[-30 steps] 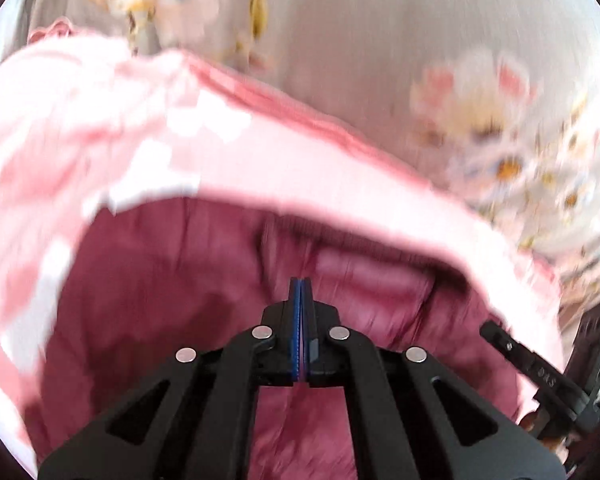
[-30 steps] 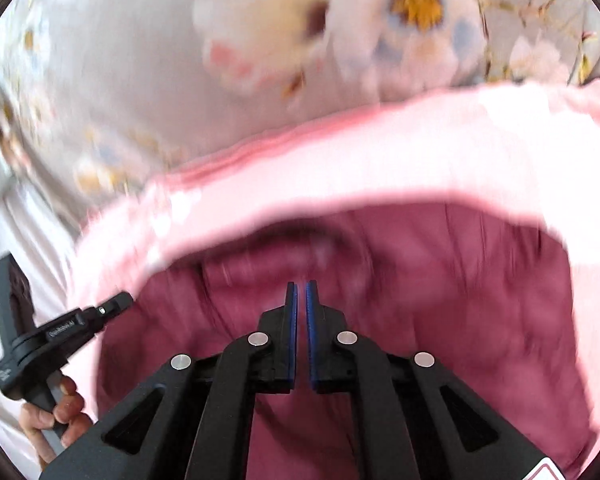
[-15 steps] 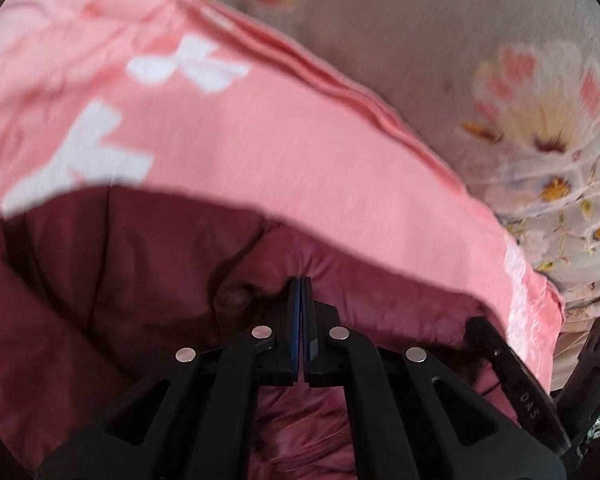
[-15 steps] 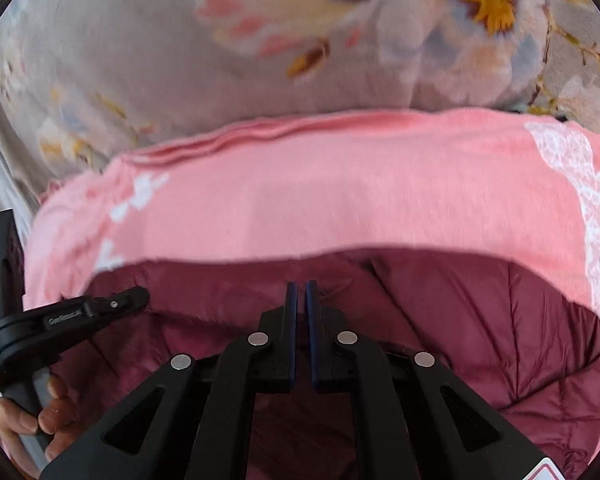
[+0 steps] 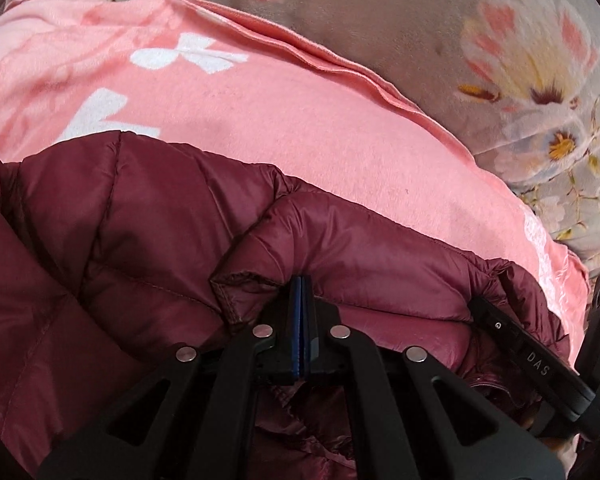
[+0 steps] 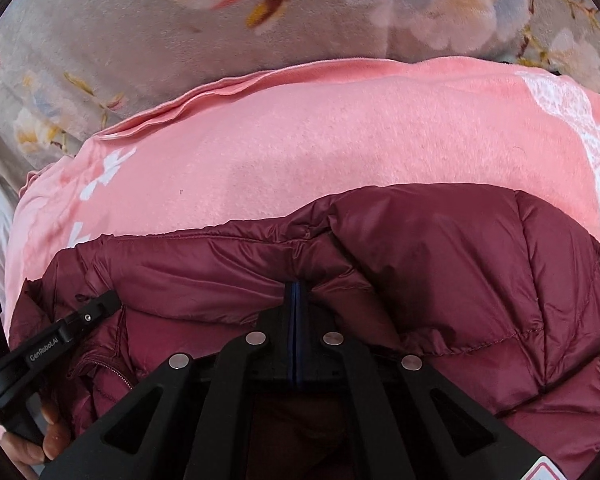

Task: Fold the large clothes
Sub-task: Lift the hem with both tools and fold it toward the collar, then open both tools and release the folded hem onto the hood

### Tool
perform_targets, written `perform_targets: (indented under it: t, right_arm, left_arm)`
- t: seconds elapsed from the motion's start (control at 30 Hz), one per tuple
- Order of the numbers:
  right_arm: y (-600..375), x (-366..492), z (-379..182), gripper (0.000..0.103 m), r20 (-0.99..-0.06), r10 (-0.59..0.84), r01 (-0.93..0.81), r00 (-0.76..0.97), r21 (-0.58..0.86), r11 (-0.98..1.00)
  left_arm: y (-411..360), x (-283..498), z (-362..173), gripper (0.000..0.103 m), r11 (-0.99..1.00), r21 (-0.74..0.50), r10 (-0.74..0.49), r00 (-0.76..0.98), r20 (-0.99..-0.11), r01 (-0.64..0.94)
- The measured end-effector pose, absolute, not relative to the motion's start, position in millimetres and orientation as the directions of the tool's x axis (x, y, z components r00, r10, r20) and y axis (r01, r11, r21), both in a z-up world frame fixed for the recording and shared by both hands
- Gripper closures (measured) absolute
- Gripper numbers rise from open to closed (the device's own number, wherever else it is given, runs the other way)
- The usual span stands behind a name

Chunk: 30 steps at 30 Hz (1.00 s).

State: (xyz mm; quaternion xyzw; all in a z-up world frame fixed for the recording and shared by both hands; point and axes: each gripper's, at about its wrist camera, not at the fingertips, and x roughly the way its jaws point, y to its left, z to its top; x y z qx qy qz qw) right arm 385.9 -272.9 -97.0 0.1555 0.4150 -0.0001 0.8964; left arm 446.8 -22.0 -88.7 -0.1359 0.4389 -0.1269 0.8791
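So here both grippers are pinching the same maroon puffer jacket. The left gripper has its blue pads squeezed right together, with a puffy fold of the jacket's edge bunched up at the tips, so it looks clamped on the fabric. Same on the other side: the right gripper is closed tight, and the jacket edge wrinkles into a little pucker right where the tips meet.

The jacket is lying on a pink blanket with white bow shapes on it, and it covers the near part of that blanket. The far strip of pink is bare. Under the blanket there's a grey floral cover with big pale flowers, running along the top of both views. The blanket's hem sits in a few stacked layers along its far edge.

From the right wrist camera you can see the left gripper at lower left, sitting against the jacket near a zipper, with a hand wrapped around its handle. From the left wrist camera the right gripper shows at the far right, also against the jacket's edge. So the two are side by side along the same edge, a bit apart.
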Motion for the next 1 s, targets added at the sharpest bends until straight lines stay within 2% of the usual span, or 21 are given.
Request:
perform_targets:
  t: [0.47, 0.6, 0.67, 0.7, 0.77, 0.8, 0.83, 0.9, 1.0]
  right_arm:
    - [-275.3, 389.3, -97.5, 0.103, -0.738, 0.145, 0.134, 0.659, 0.305, 0.943]
    - [-283.3, 376.3, -89.1, 0.103, -0.714, 0.177, 0.136, 0.677, 0.358, 0.924]
    - [-291.3, 333.1, -61.8, 0.087, -0.66, 0.193, 0.131, 0.726, 0.408, 0.904]
    - [-294.8, 310.2, -48.6, 0.078, -0.625, 0.221, 0.099, 0.748, 0.434, 0.896]
    - [-304.4, 243.4, -18.7, 0.065, -0.571, 0.241, 0.04, 0.785, 0.435, 0.9]
    - [-308.8, 214.5, -9.9, 0.058, -0.566, 0.216, 0.043, 0.795, 0.408, 0.912]
    - [-314.8, 174.6, -1.4, 0.052, -0.565, 0.184, 0.051, 0.804, 0.374, 0.926]
    - [-326.5, 107.6, 3.3, 0.045, -0.578, 0.137, 0.084, 0.804, 0.34, 0.937]
    - [-345.8, 5.8, -7.9, 0.038, -0.625, 0.086, 0.177, 0.776, 0.346, 0.921]
  left_arm:
    - [-32.0, 446.9, -87.5, 0.103, 0.95, -0.292, -0.297, 0.6, -0.743, 0.108]
    - [-33.5, 447.2, -86.0, 0.103, 0.954, -0.28, -0.287, 0.606, -0.742, 0.109]
    - [-24.2, 443.5, -82.2, 0.101, 0.938, -0.326, -0.328, 0.596, -0.733, 0.114]
    - [-18.4, 437.0, -76.3, 0.098, 0.935, -0.336, -0.336, 0.587, -0.736, 0.113]
    - [2.4, 405.6, -55.0, 0.068, 0.908, -0.393, -0.398, 0.598, -0.696, 0.146]
    - [14.2, 384.3, -43.0, 0.04, 0.896, -0.411, -0.423, 0.608, -0.672, 0.168]
    - [28.0, 358.1, -30.8, 0.031, 0.888, -0.418, -0.44, 0.622, -0.648, 0.194]
    - [50.4, 314.0, -15.4, 0.03, 0.883, -0.407, -0.458, 0.616, -0.641, 0.234]
    - [94.5, 244.2, -10.2, 0.027, 0.904, -0.369, -0.421, 0.593, -0.686, 0.214]
